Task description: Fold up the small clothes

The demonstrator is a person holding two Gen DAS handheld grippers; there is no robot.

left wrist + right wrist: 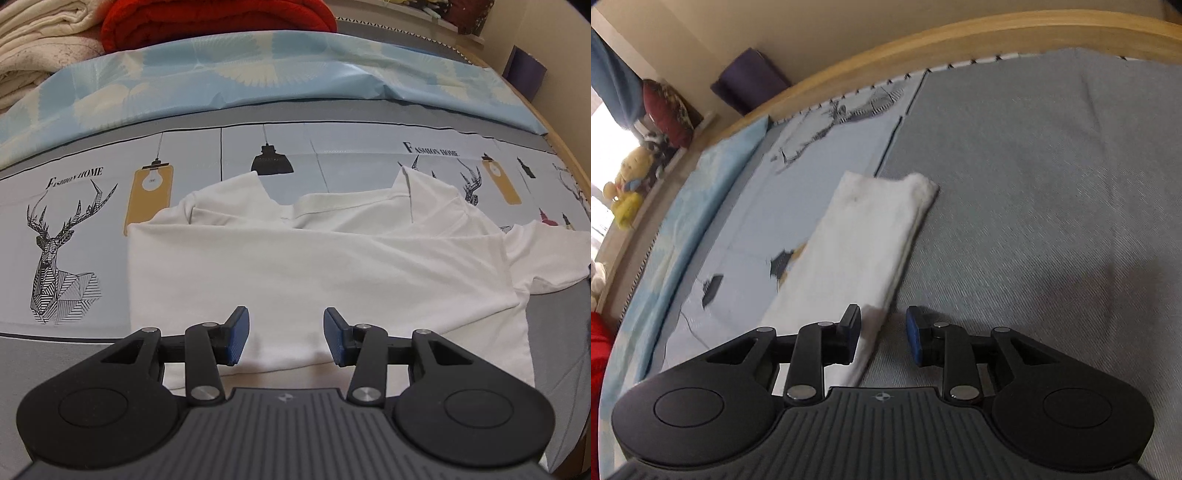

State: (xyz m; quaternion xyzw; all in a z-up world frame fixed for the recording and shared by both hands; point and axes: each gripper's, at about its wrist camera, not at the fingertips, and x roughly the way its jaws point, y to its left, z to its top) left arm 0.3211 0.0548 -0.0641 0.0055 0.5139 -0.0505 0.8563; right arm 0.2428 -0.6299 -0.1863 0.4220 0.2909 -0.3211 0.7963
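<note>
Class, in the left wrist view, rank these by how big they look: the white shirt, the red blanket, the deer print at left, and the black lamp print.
1. white shirt
2. red blanket, though it lies farther back and is cropped
3. deer print
4. black lamp print

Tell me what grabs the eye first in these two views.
The white T-shirt dominates the left wrist view, partly folded on the printed bed sheet, with the open left tool over its near hem. A red blanket glows at the far edge. In the right wrist view, the open right tool straddles the edge of the shirt, seen as a narrow white strip.
</note>
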